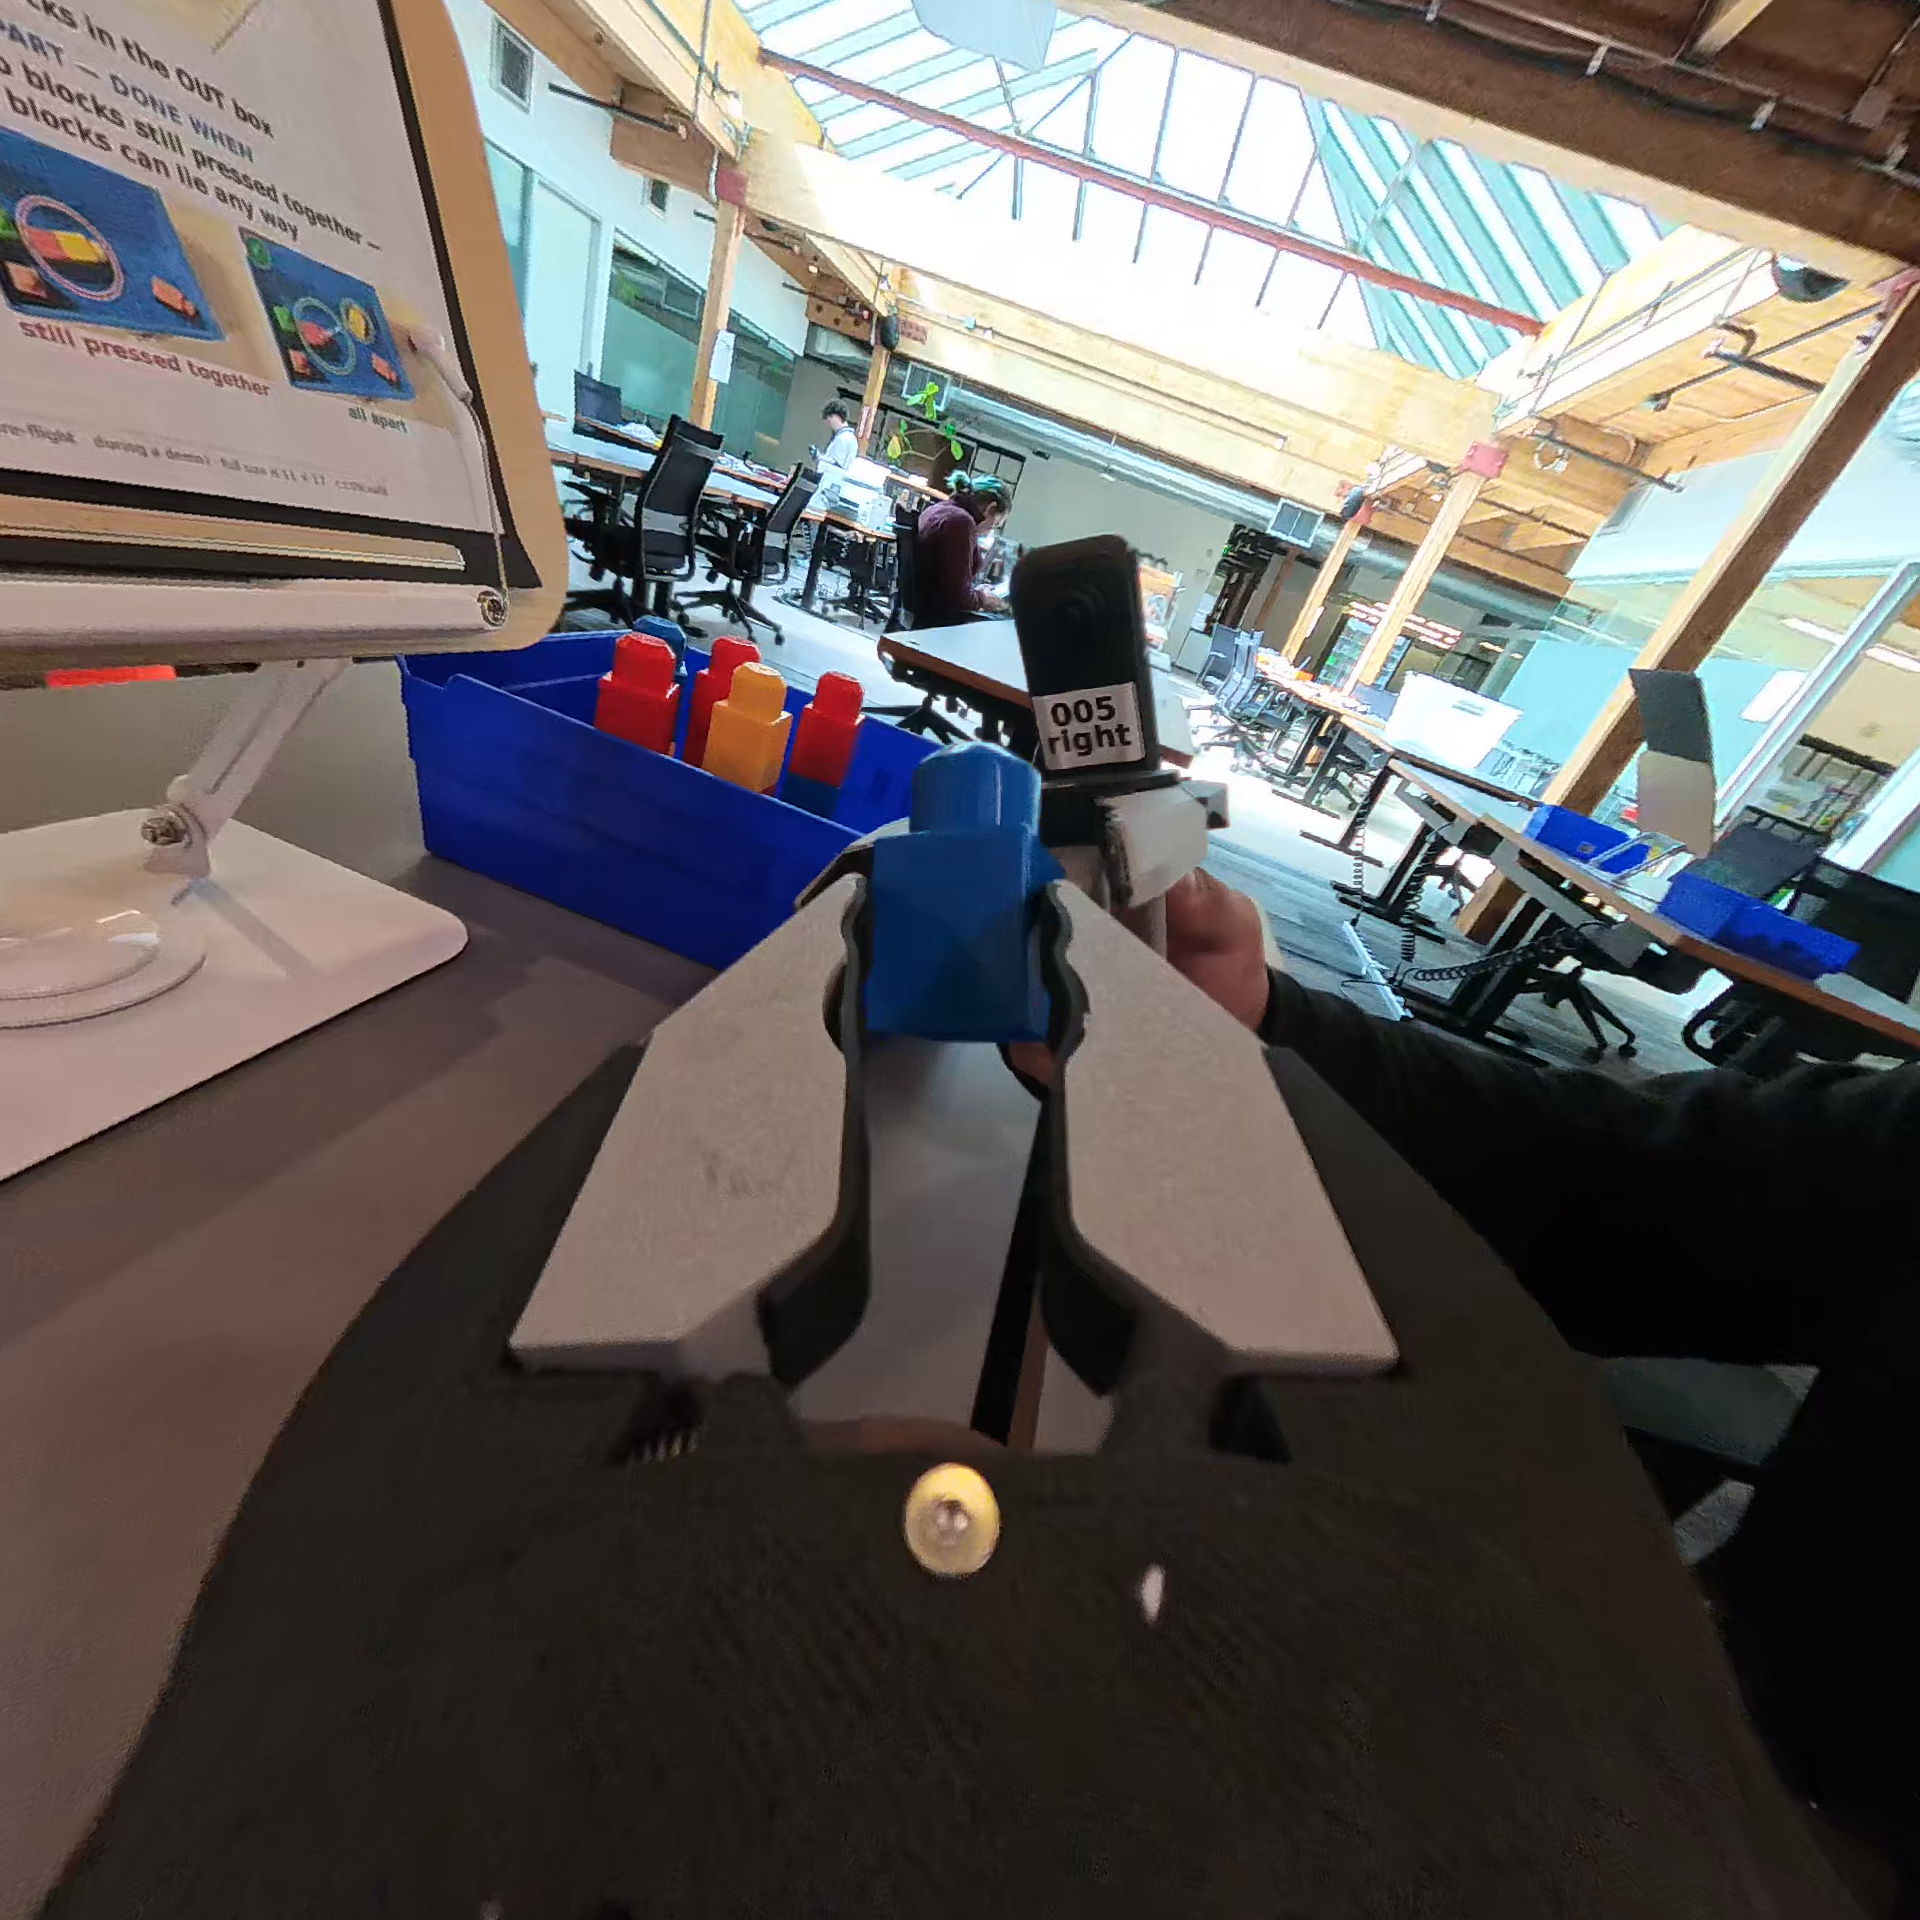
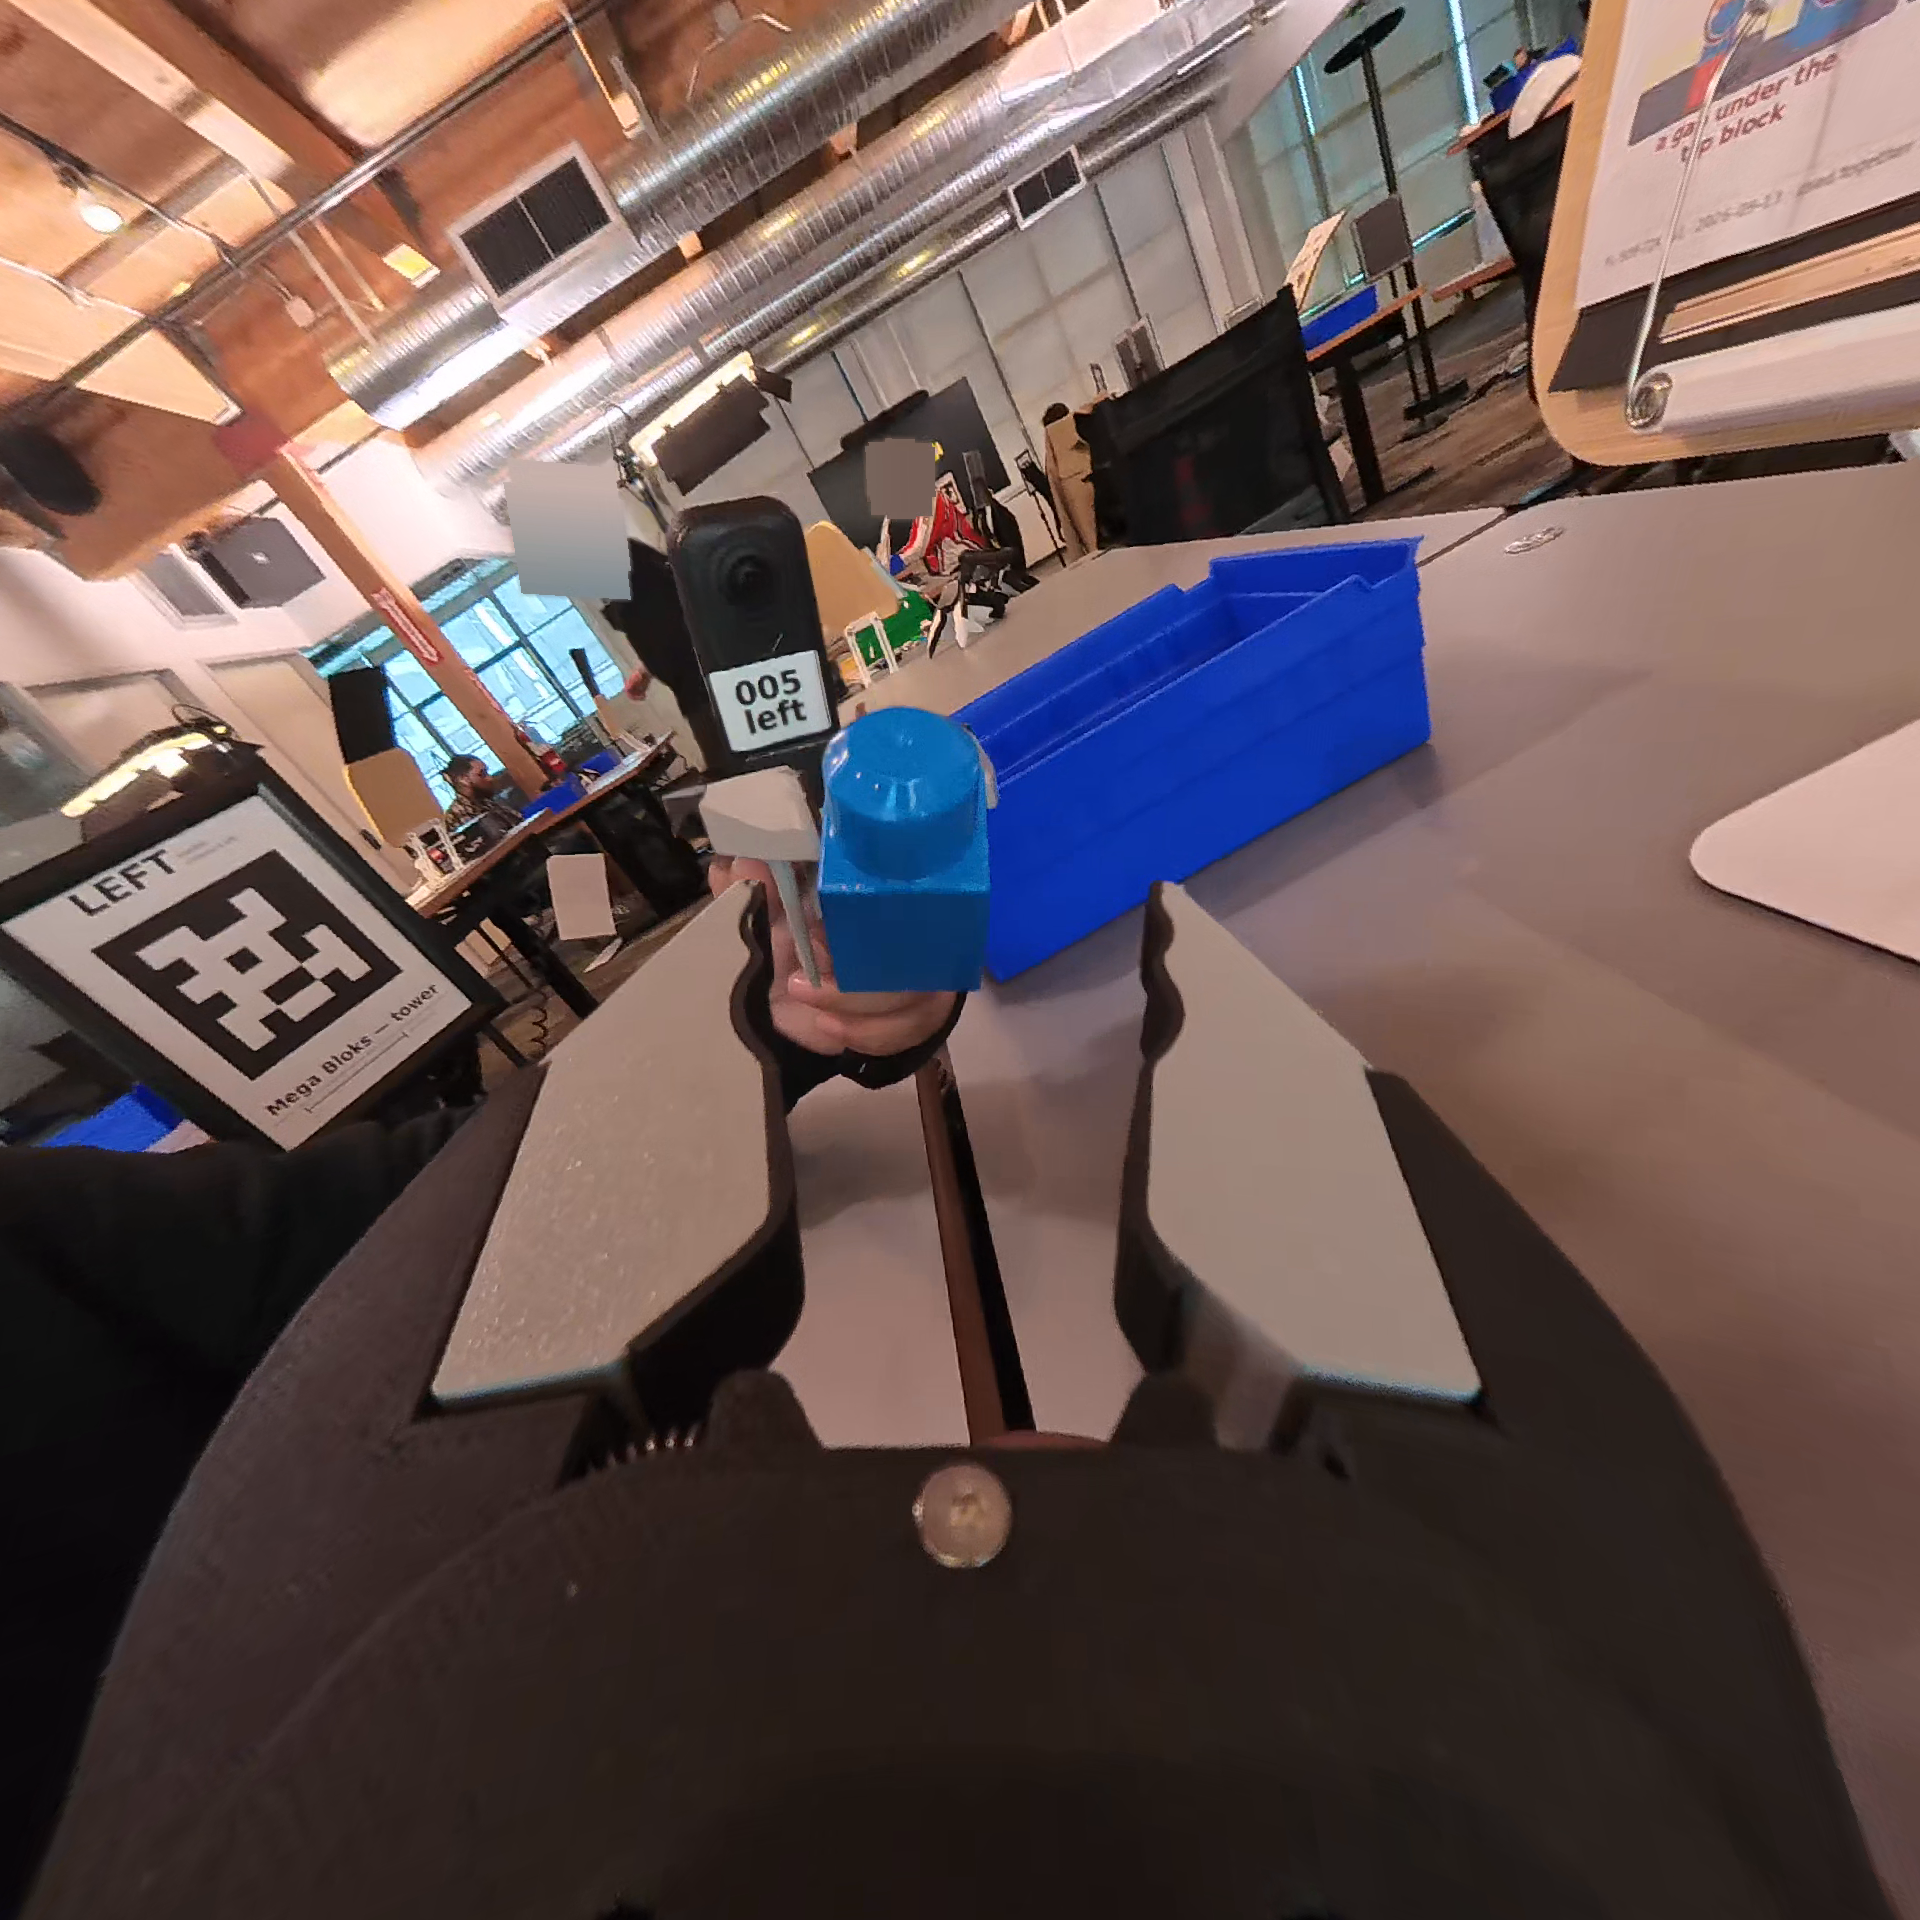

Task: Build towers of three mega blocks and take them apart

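Clamping a blue block (image 1: 961,914) by its sides, the left gripper (image 1: 956,966) held it upright above the grey table (image 1: 312,1143), its single round stud on top. The block was a plain square body of glossy blue, unmarked, with nothing pressed onto it above or below.

In the left wrist view, a white stand (image 1: 208,935) with a printed sheet (image 1: 208,260) stood at far left. To its right, beyond the block, sat a blue bin (image 1: 582,800) holding upright blocks: a red block (image 1: 636,694), another red one behind it, an orange block (image 1: 750,727) and a red-on-blue pair (image 1: 828,743). Just right of the held block came the right gripper (image 1: 1153,831), seen end-on, with a hand (image 1: 1216,945) and a dark sleeve (image 1: 1558,1174) behind it.

In the right wrist view, a framed marker sign (image 2: 249,966) stood at left. The right gripper (image 2: 951,951) had its fingers (image 2: 644,1143) spread wide with nothing between them; the block (image 2: 904,883) hung ahead of the gap, apart from both. Further right lay a second blue bin (image 2: 1205,748), with no blocks visible inside it, then the corner of the white stand base (image 2: 1818,873).

The room was a large open workspace with wooden beams, skylights, silver ducting, desks and office chairs, and people seated far off.
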The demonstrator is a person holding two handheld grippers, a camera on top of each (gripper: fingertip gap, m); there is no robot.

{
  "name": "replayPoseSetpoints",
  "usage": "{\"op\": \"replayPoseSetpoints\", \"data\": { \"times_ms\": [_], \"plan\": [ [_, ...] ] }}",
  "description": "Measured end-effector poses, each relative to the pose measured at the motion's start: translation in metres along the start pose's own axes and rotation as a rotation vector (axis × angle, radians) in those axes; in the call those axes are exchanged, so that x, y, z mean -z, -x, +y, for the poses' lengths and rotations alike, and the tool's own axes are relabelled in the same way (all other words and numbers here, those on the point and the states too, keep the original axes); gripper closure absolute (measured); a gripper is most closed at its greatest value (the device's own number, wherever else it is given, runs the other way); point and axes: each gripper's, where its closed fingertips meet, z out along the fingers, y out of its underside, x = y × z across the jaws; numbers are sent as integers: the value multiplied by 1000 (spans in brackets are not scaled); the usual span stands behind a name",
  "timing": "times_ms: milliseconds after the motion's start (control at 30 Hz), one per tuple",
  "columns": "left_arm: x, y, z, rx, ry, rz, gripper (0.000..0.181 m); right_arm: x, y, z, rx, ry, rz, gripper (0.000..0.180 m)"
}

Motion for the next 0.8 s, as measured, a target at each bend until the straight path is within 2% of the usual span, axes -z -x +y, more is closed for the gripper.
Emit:
{"op": "replayPoseSetpoints", "data": {
  "times_ms": [167,233,267,500,567,667,800],
  "plan": [
    [0,0,12,57,2,13,151,-6,-5,12,2,54,8,120],
    [-1,1,13,73,4,5,150,-7,3,14,14,61,-37,143],
    [-2,2,15,77,10,3,150,-7,5,12,19,51,-42,148],
    [-4,3,25,129,20,18,150,-4,2,16,36,95,-20,148],
    [-4,6,28,134,23,19,155,-1,-3,16,39,103,2,148],
    [1,14,27,156,7,9,148,8,-9,5,31,61,26,148],
    [5,37,44,128,76,-83,142,28,-36,-9,132,43,224,148]
  ]
}}
